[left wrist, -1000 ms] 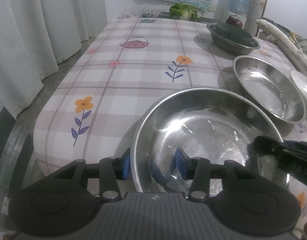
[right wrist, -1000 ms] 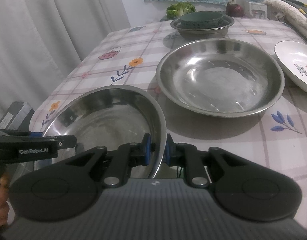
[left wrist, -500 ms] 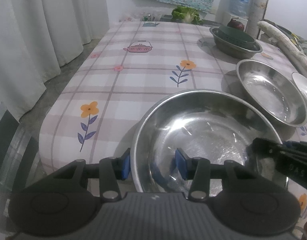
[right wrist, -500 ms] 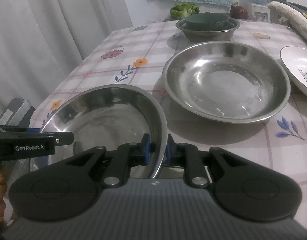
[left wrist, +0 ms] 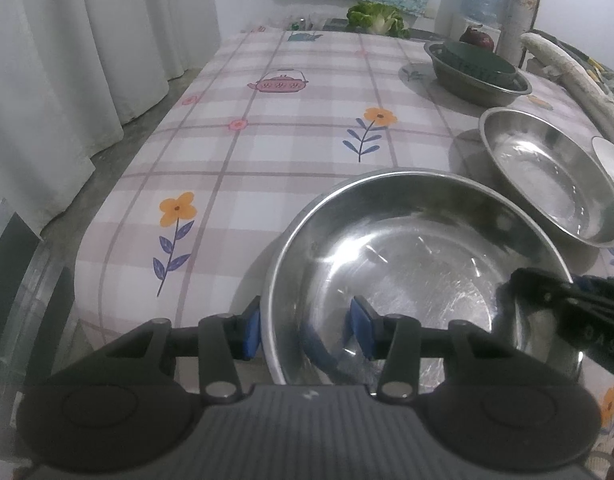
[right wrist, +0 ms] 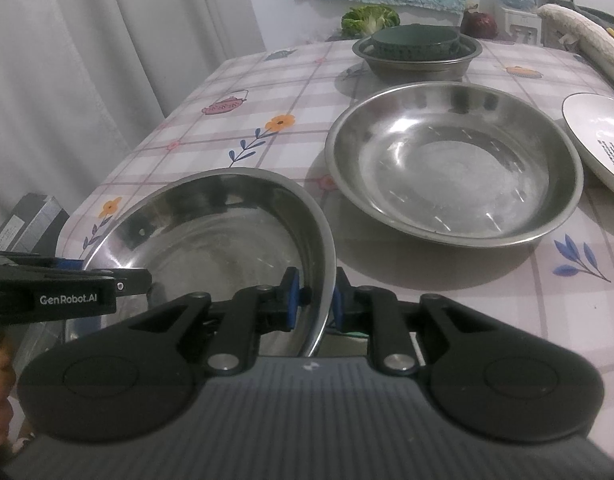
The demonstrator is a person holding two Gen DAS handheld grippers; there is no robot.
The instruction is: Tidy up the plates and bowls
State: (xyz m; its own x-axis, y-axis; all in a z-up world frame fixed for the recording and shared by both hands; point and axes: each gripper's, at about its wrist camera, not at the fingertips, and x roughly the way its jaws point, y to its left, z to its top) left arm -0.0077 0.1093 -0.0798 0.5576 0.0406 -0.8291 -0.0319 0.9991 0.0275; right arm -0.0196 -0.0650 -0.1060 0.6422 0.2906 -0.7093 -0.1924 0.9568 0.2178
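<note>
From your left wrist view, your left gripper [left wrist: 305, 326] straddles the near rim of the big round stainless-steel bowl [left wrist: 419, 264] at the table's near edge, blue pads apart with a gap inside the wall, and there's wide bare checked floral tablecloth [left wrist: 291, 152] to its left. From your right wrist view, your right gripper [right wrist: 315, 300] is clamped on that same bowl's right rim, with a second shallow steel bowl [right wrist: 455, 160] just beyond it, a white plate [right wrist: 599, 140] at the right edge, and a green bowl nested in a grey steel basin [right wrist: 417, 54] farther back.
</note>
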